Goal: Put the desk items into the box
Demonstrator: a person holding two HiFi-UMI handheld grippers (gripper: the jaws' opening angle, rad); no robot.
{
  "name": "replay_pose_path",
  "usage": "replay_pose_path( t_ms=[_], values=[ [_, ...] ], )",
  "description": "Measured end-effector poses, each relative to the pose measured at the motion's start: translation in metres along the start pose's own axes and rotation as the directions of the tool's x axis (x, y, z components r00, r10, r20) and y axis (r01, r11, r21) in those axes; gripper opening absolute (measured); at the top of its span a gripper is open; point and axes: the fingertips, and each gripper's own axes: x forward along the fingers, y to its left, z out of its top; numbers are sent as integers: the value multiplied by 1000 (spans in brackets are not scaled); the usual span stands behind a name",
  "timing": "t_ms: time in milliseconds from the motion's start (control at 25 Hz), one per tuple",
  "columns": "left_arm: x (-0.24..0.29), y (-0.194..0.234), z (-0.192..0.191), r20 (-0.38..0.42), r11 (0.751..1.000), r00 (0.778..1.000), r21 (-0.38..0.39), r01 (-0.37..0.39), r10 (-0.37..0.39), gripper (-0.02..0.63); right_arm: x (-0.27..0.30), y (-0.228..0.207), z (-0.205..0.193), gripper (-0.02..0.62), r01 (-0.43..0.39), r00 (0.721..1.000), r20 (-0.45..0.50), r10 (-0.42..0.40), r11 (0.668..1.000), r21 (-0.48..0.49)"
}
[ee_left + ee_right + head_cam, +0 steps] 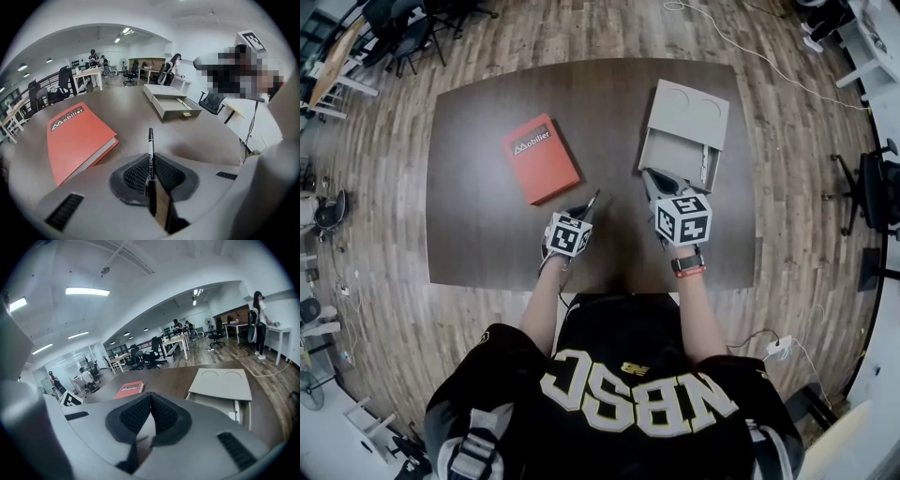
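A thin black pen (150,159) stands upright between the pads of my left gripper (151,176), which is shut on it. In the head view that gripper (586,208) hovers over the table's middle with the pen (592,201) sticking forward. The red book (540,157) lies flat to its left, also seen in the left gripper view (75,136). The open grey box (649,150) sits at the far right with a white pen (704,165) inside. My right gripper (652,178) is just in front of the box, shut and holding nothing (151,397).
The dark brown table (487,234) is bare apart from book and box. A flat grey lid with two round recesses (689,111) covers the box's far half. Office chairs and desks stand on the wooden floor around it. A white cable (750,52) runs behind the table.
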Motion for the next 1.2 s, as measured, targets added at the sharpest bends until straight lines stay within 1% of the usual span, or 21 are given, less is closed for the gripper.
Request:
replay_pose_path(
  t_ms=[160,280,480,640,800,960,1080,1200],
  values=[
    [-15,-10,20,44,1000,999,-21,3,-2,49,-3,-3,8,9,-13,1000,26,13,1000,14],
    [-22,-14,36,58,1000,998,-29,13,-11,49,-7,-3,15,9,-22,999,45,21,1000,21],
    [-20,-21,57,65,1000,998,1,13,-13,49,-14,-8,18,9,-23,997,72,20,999,37],
    [-13,-24,82,77,999,997,22,28,-30,49,-22,-16,26,9,-26,994,108,18,997,74],
    [-1,-32,110,86,997,995,58,44,-49,49,-33,-35,27,9,-3,991,131,-12,993,114],
    [18,-47,131,74,993,994,88,75,-82,49,-53,-59,31,9,49,985,156,-75,986,162],
    [31,-61,144,69,989,991,111,102,-110,49,-65,-75,25,9,83,981,158,-114,978,191],
    [45,-74,157,61,980,988,151,129,-140,49,-76,-89,18,9,110,977,156,-146,969,221]
  ],
)
